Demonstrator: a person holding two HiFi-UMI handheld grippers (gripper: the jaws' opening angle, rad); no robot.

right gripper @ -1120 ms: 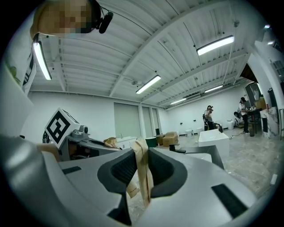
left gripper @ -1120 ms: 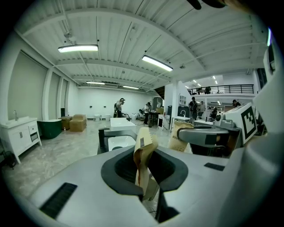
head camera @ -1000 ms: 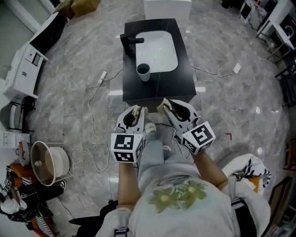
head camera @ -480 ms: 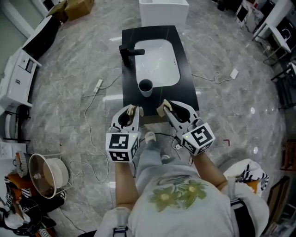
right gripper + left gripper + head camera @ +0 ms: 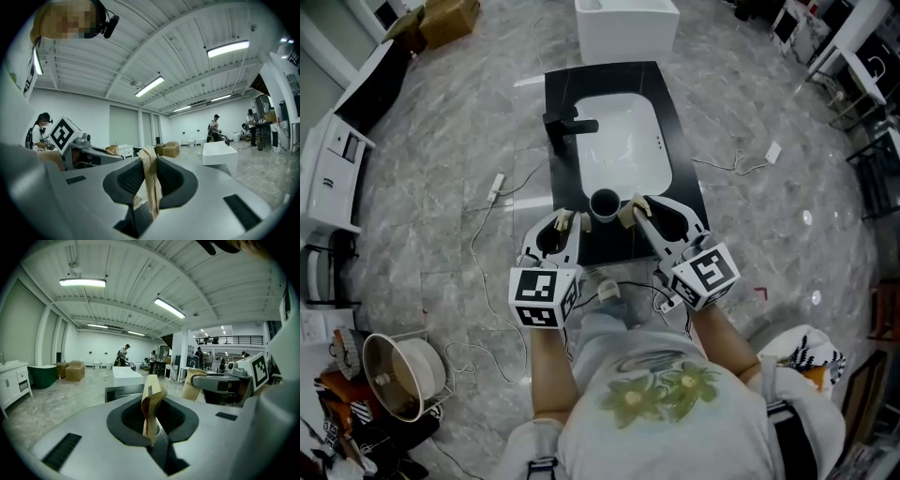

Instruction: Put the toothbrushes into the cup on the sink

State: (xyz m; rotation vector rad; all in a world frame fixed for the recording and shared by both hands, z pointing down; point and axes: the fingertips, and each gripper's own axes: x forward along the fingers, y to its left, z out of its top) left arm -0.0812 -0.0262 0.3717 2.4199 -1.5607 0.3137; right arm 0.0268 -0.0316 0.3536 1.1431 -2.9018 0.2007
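At the near edge of the black bench, the cup stands just in front of the white sink, between the two tool tips. The left tool is clenched on a paper-wrapped toothbrush, and the right tool grips a second toothbrush. The step in hand looks like carrying both to the cup. Next, one tool should tip its packet end-down over the cup's mouth and let go.

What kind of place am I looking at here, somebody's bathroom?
Probably not: it looks like a big open workshop or lab hall. The sink stands alone on a marble-look floor with loose cables beside it, and strip lights hang under a high ceiling.
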